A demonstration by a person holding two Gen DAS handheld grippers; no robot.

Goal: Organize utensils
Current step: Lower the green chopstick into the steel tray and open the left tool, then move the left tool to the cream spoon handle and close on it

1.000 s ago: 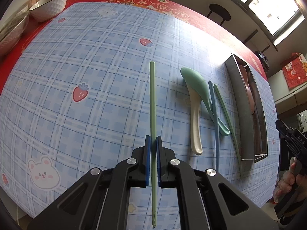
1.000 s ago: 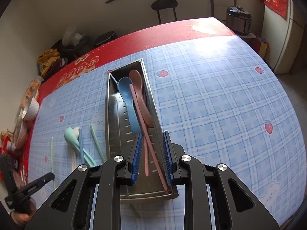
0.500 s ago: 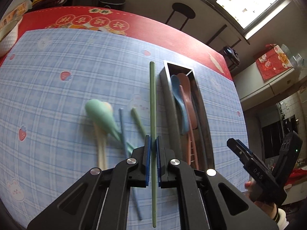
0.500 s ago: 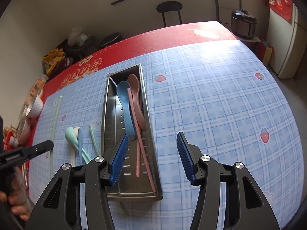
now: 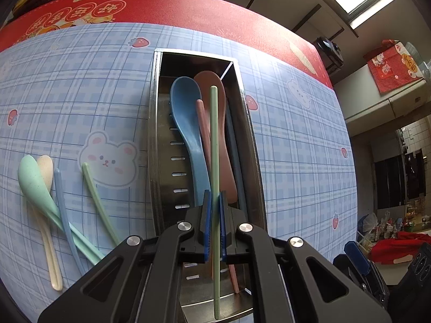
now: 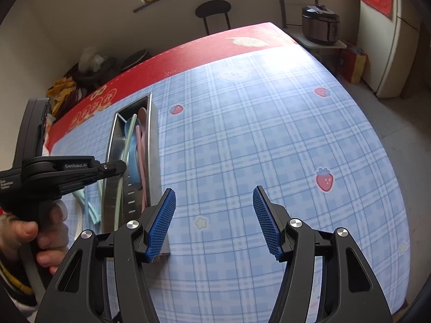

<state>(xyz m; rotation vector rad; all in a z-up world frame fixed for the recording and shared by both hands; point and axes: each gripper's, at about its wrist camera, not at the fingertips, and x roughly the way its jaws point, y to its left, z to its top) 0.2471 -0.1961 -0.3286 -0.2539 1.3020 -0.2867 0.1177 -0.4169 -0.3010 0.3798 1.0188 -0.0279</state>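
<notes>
My left gripper [image 5: 214, 215] is shut on a long green chopstick [image 5: 214, 145] and holds it lengthwise over the steel tray [image 5: 153, 134]. In the tray lie a blue spoon [image 5: 188, 118], a brown spoon [image 5: 225, 145] and a pink chopstick [image 5: 203, 123]. Left of the tray on the cloth lie a mint spoon [image 5: 33, 185], a cream spoon [image 5: 49, 239], a blue chopstick [image 5: 64, 215] and a second green chopstick [image 5: 98, 202]. My right gripper [image 6: 214, 222] is open and empty, to the right of the tray [image 6: 153, 161]. The left gripper [image 6: 80, 169] also shows there with the chopstick [image 6: 125, 156].
The table has a blue plaid cloth with strawberries and bears [image 6: 269, 134] over a red cloth [image 5: 161, 8]. A black stool [image 6: 212, 10] and a rice cooker [image 6: 320, 24] stand beyond the far edge.
My left gripper has carried the green chopstick rightward, from over the cloth to over the tray. My right gripper has opened wide and drawn away to the right of the tray.
</notes>
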